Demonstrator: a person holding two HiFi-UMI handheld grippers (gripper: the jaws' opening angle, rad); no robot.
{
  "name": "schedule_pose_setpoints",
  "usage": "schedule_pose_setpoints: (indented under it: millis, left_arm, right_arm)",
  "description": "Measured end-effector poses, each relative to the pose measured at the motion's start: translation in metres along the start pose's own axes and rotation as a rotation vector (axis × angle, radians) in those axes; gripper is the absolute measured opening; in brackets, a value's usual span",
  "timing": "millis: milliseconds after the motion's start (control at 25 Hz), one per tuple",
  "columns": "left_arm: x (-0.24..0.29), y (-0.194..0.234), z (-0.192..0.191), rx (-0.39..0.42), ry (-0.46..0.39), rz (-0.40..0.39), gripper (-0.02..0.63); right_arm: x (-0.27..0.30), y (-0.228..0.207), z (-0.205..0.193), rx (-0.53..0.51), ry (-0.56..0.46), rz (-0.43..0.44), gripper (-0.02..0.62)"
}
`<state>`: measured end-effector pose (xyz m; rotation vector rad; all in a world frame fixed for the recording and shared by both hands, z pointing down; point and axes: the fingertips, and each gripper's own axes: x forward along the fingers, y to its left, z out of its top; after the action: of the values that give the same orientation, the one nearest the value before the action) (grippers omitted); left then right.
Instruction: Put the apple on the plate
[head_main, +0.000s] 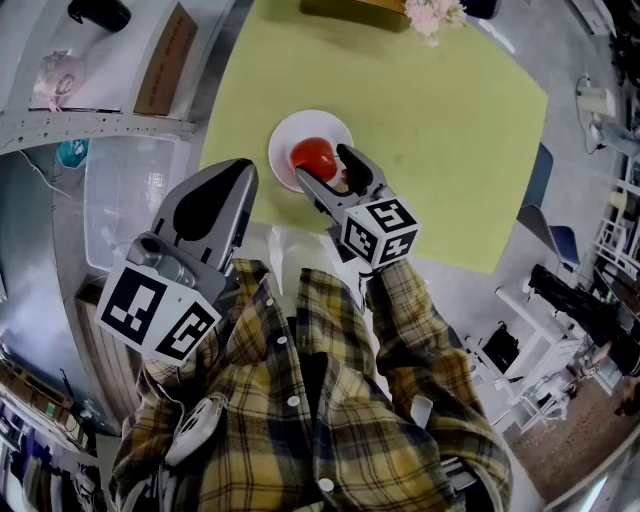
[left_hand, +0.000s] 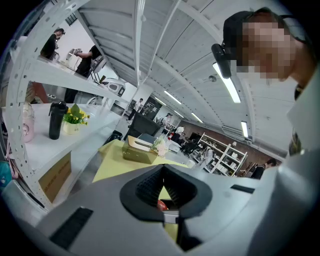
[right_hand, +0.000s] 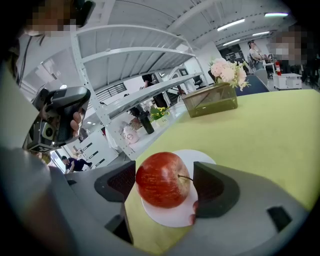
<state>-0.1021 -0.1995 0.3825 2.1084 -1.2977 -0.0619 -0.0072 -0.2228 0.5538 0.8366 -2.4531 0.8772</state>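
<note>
Two sleeves (head_main: 400, 330): plaid, filling the bottom of the head view and hiding the hands that are holding the tools.
Left gripper (head_main: 243, 170): hovering by the table's near corner, apart from the plate. Its own view is showing the pads meeting at the tips with nothing between them. A small red patch is peeking through the gap below the tips, too small to identify.
Right gripper (right_hand: 165, 181): reaching over the plate, jaws standing apart on either side of the apple.
Apple (right_hand: 161, 180): red, sitting between the pads with its stem pointing sideways. One pad is touching it; on the stem side a thin strip of plate is showing between apple and pad. Whether it is resting on the plate or hanging just above it, I cannot tell.
Plate (head_main: 283, 135): white and round, lying on the table; the apple is covering its middle.
Table (head_main: 430, 140): yellow-green top, running out of the head view at the far side.
Box (right_hand: 210, 102): standing at the table's far end with pale pink flowers (right_hand: 227, 72) at it; the head view is cutting it off at the top edge.
</note>
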Motion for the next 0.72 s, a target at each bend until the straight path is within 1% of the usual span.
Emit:
schedule_pose_setpoints:
  millis: [400,720]
  left_arm:
    - [-0.002,0.001,0.002,0.0,-0.006,0.004,0.008]
    - [-0.002,-0.005,0.009,0.015,-0.022,-0.007,0.008]
  right_arm:
    - [-0.004,0.005,0.011,-0.017,-0.018,-0.001,0.339]
    - [-0.013,0.01,0.026,-0.01,-0.062,0.001,0.338]
